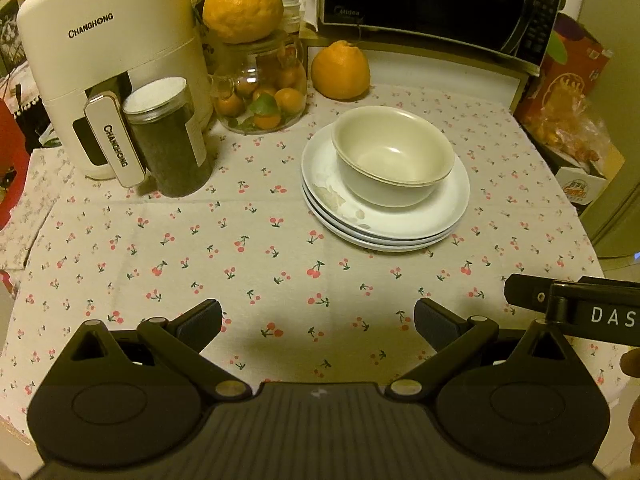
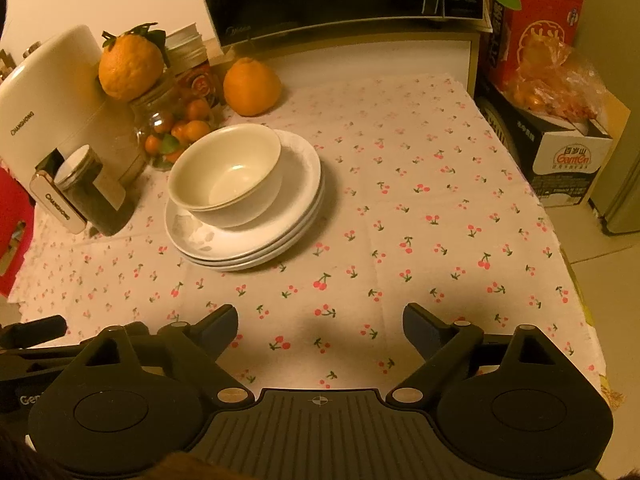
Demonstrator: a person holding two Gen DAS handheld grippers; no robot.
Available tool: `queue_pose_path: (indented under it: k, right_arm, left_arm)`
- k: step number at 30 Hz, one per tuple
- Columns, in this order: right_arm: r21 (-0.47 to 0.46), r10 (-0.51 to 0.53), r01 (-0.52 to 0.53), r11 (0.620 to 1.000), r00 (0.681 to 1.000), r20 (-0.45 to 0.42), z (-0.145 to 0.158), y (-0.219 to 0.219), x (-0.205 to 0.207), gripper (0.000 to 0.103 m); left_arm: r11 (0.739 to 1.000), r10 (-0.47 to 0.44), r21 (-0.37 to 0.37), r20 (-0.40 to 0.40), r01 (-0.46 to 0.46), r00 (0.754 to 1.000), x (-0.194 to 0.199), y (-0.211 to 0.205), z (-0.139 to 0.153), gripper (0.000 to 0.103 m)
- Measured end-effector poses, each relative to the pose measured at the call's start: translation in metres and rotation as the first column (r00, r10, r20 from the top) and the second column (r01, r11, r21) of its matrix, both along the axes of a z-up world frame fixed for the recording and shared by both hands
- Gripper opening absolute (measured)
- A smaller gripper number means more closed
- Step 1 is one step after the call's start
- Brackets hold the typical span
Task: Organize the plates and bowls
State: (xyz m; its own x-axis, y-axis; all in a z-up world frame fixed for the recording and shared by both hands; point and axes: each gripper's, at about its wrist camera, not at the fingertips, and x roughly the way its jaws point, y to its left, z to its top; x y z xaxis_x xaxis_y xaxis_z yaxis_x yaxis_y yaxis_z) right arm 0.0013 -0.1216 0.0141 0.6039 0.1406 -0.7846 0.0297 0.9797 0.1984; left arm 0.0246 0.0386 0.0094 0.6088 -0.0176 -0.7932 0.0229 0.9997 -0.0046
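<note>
nested bowls (image 1: pixel 394 156) sit on a stack of white plates (image 1: pixel 384 216), toward the far half of the table (image 1: pixel 200 240), nearer its far left corner than its right edge as the right wrist view shows it. two bowl rims show, one inside the other; three plate rims show below. the bowls ride off-centre on the top plate, toward its far side.

left gripper (image 1: pixel 318 320) hovers over the near edge, jaws spread wide, nothing between them. right gripper (image 2: pixel 320 328) likewise wide apart and empty, well short of the stack.

judgement: the stacking looks done or close to it; the step in hand reads as backing off, or squaring the pile.

if squaring: nudge the bowls toward the plate's middle with one pad low on the outer wall, not the rim, so they slide rather than tip. steady the plate edge with the other gripper.

watch the glass jar of small oranges (image 1: pixel 262 92) and dark canister (image 1: pixel 168 136) standing near the stack's left side.
</note>
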Motion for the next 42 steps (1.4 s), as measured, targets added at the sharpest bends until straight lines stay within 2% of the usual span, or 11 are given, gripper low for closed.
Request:
queue_pose_path:
  k: [42]
  right_arm:
    - [-0.023,0.007,-0.007,1.000,1.000,-0.002,0.0000,0.0010,-0.0025,0.092]
  left_arm:
    - [1.000,0.000,0.001,-0.020,0.000,1.000,-0.0011,-0.0004,-0.0025,0.103]
